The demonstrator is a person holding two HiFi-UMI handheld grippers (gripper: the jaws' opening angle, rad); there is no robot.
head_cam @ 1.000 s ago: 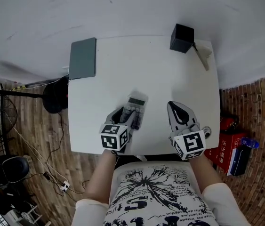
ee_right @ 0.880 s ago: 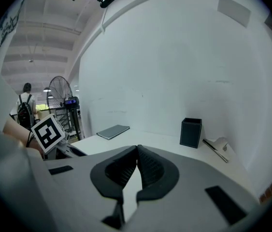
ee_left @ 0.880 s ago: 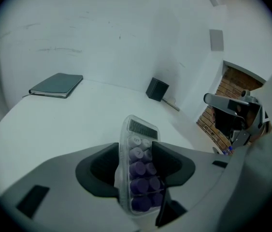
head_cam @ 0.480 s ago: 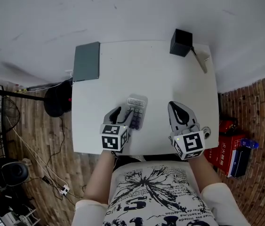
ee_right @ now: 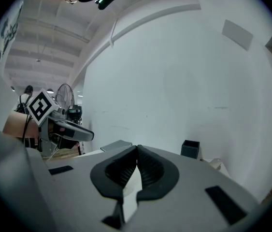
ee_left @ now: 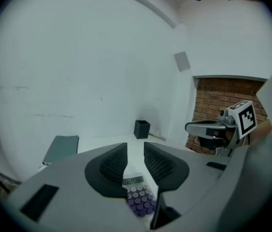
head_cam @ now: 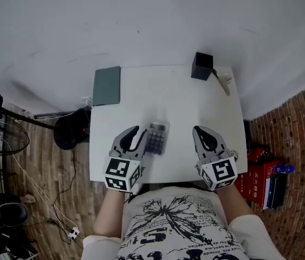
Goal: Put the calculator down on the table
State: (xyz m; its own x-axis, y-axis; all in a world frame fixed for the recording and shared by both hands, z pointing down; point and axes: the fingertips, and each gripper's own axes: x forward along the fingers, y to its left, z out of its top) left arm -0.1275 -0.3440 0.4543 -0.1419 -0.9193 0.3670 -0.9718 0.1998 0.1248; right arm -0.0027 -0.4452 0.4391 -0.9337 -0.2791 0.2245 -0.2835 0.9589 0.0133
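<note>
Calculator: the calculator lies flat, keys up, on the white counter, toward 6 o'clock of its middle; neither tool touches it.
Left tool: the left tool is just beside the calculator at its 9 o'clock. Its jaws are apart and closing on nothing; the calculator only shows through the gap, on the counter below.
Right tool: the right tool is at 3 o'clock, apart from the calculator, jaws together and empty.
Other things: black box at 1 o'clock, grey pad at 11 o'clock.
Progress: the put-down looks done; nothing appears left beyond drawing the tools away.
</note>
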